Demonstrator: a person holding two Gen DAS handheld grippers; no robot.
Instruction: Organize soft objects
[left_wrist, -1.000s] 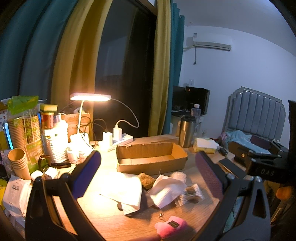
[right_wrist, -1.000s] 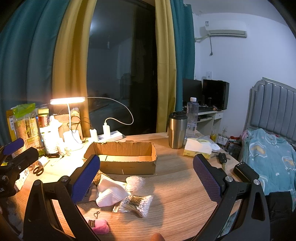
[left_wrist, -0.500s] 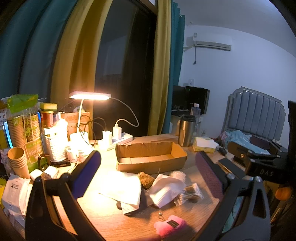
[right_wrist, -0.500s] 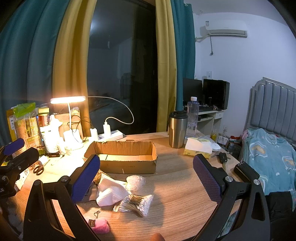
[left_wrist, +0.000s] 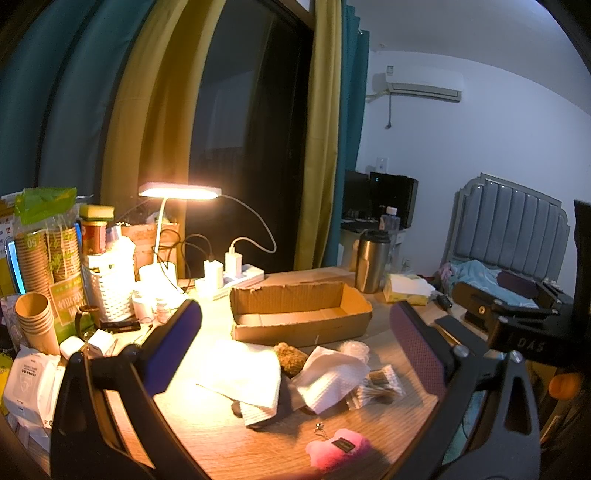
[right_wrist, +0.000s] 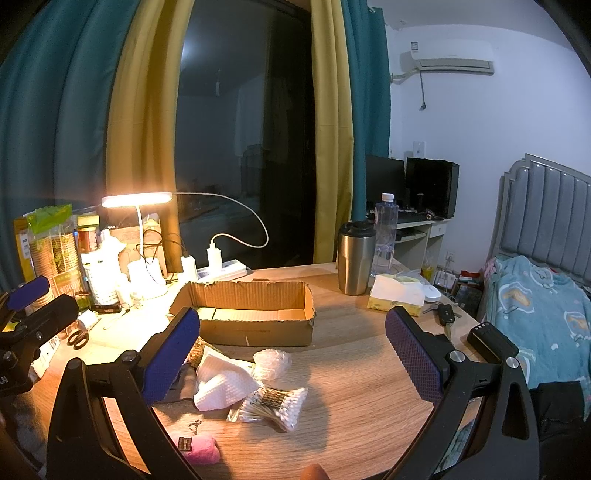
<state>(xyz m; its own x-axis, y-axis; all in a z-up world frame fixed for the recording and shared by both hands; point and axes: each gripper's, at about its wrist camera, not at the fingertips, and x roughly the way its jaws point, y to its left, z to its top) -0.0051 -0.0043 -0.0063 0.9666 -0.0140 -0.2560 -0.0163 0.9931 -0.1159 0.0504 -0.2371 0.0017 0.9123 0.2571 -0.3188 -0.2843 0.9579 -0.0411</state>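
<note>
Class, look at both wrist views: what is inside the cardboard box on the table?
The cardboard box shows only its bare floor and inner walls; nothing lies in the visible part. Its near wall hides the front strip of floor, so something flat there could go unseen.

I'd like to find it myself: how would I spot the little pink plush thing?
Start at the open brown cardboard box mid-table. Nearer the camera lies a pile of white cloths; nearer still, alone by the table edge, sits the fluffy pink plush keychain, the only pink item, with a dark label.
</note>
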